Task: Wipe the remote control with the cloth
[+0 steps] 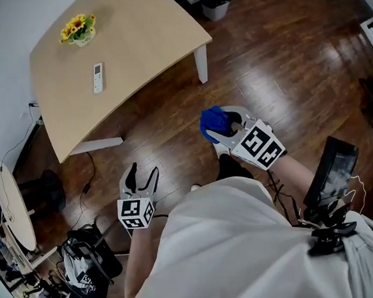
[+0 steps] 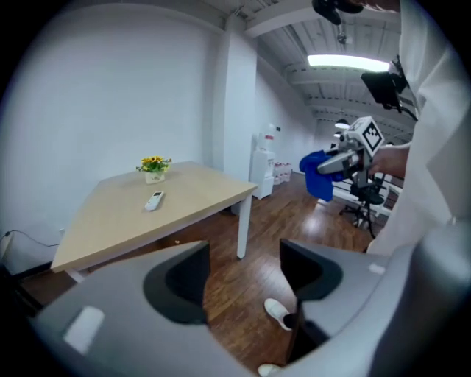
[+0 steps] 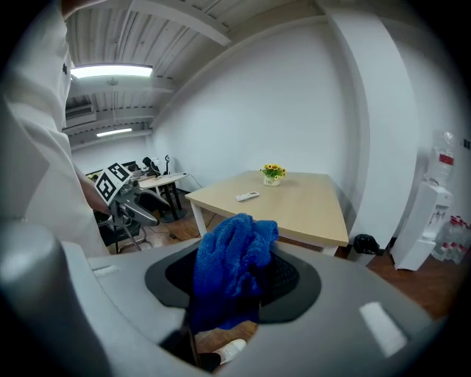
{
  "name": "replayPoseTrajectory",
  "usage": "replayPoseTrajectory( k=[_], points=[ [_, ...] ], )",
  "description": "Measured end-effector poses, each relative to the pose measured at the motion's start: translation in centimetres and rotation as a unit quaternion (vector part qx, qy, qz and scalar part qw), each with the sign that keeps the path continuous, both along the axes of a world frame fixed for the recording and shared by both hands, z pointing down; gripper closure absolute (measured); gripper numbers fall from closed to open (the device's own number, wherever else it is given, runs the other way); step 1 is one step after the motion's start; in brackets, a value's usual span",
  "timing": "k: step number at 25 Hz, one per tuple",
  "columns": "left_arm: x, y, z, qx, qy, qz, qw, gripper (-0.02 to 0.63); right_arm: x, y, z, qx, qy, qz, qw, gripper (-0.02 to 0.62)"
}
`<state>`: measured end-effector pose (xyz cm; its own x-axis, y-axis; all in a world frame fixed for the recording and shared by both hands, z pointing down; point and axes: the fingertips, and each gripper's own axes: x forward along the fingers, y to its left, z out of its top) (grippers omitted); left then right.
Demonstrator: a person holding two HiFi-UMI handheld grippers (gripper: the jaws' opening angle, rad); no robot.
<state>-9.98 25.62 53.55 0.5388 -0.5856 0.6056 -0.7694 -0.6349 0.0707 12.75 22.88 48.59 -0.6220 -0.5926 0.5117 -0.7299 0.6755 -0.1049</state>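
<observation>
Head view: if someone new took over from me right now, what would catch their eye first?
The bright blue cloth stands out, clamped in the right gripper over the dark wood floor. Next comes the white remote control, lying on the pale table near a small pot of yellow flowers, well away from both grippers. The left gripper is open and empty.

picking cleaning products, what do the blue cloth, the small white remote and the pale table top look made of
Blue cloth: fluffy microfibre or terry, judging by its nubby pile. White remote control: likely matte plastic; too small to be sure. Pale table top: light wood or wood-look laminate, smooth, faint sheen.
</observation>
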Motion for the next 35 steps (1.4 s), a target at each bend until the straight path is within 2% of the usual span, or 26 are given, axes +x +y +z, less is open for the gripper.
replayPoseTrajectory(
  k=[3, 8, 15, 23, 35],
  points=[
    [-0.4, 2.8, -2.0, 0.018, 0.032, 0.026, 0.9990, 0.287, -2.2, 3.0, -1.2, 0.004, -0.002, 0.014, 1.000, 0.407],
    [-2.7, 7.7, -3.3, 0.022, 0.076, 0.034, 0.9963, 0.287, -6.3, 7.8, -2.7, 0.019, -0.001, 0.019, 1.000, 0.407],
    [-3.9, 12.1, -6.0, 0.050, 0.107, 0.036, 0.9923, 0.288, -9.1, 14.2, -5.5, 0.043, 0.025, 0.007, 0.999, 0.407],
    [-3.1, 12.0, -6.4, 0.057, 0.119, 0.063, 0.9893, 0.288, -9.1, 13.9, -6.4, 0.051, 0.033, 0.014, 0.998, 0.407],
    [-2.1, 11.7, -7.4, 0.062, 0.119, 0.070, 0.9885, 0.288, -9.4, 13.3, -6.7, 0.067, 0.048, 0.002, 0.997, 0.407]
  ],
)
